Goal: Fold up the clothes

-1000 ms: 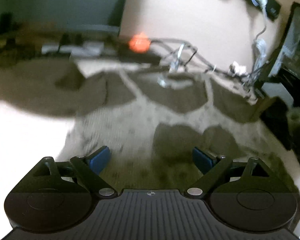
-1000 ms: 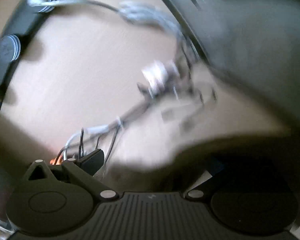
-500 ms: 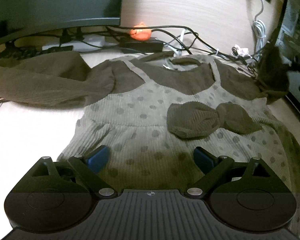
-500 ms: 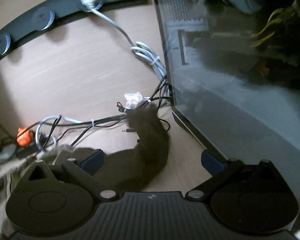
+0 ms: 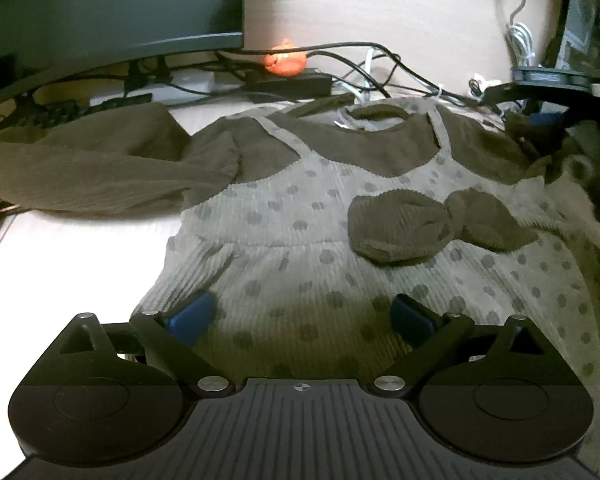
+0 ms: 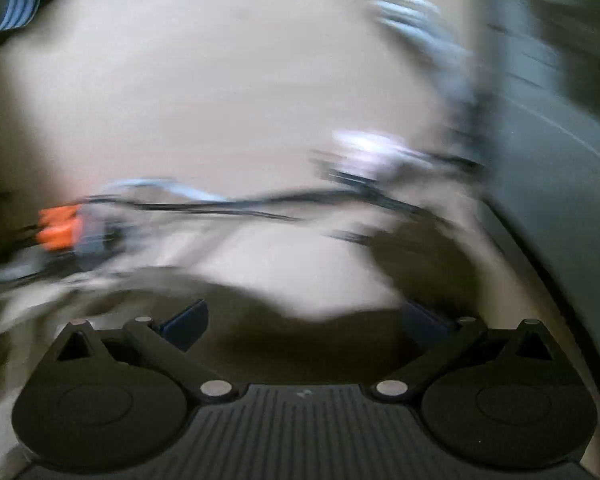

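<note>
Corduroy dotted dress [image 5: 300,248] lay flat on the white tabletop [image 5: 72,256], collar away from the camera, hem nearest the left gripper [image 5: 302,316], long axis running straight ahead along its fingers. Left gripper hovered low over the skirt, jaws wide, holding nothing. Right gripper [image 6: 304,324], blurred, sat by the dress's right sleeve [image 5: 560,156], jaws wide apart, seemingly empty, so nearer to that sleeve.

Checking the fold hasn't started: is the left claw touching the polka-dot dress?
Cannot tell. In the left wrist view the left claw is open over the polka-dot dress, but no contact or gap shows plainly.
</note>
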### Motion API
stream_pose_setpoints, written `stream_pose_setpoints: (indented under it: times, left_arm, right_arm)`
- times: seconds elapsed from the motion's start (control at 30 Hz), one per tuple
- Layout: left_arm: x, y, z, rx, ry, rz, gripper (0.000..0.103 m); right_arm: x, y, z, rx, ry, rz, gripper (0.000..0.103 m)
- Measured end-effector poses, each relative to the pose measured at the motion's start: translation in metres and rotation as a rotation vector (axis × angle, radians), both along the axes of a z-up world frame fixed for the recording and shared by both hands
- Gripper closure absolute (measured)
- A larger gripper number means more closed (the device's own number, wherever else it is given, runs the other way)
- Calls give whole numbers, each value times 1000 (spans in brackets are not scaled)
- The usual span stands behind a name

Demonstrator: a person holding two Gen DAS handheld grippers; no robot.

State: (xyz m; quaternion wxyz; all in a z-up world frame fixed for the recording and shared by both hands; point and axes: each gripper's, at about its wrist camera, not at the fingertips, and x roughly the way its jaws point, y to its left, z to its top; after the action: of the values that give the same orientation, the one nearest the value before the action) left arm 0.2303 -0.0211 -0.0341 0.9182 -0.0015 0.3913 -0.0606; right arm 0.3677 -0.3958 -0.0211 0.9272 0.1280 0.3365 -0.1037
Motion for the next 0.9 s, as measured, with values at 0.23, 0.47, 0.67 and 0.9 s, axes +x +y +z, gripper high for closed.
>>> stream_pose_setpoints:
  times: [0.23,0.47,0.67,0.9]
  left_arm:
    - [1,7,0,-24,-2,-40,2]
    - [-14,13,10,-137,52,-57,2]
    - [-56,11,9,-135,68,-157,2]
    - [-87,25,9,-22,72,-198,2]
  right_arm:
    - [-92,-11,-4,-109,-23,-75,0]
    - [-198,38,11,-263,-58,226,0]
    - [-241,72,-13,-432,57,201,0]
    - [-293,75,-11,-252,92,184,0]
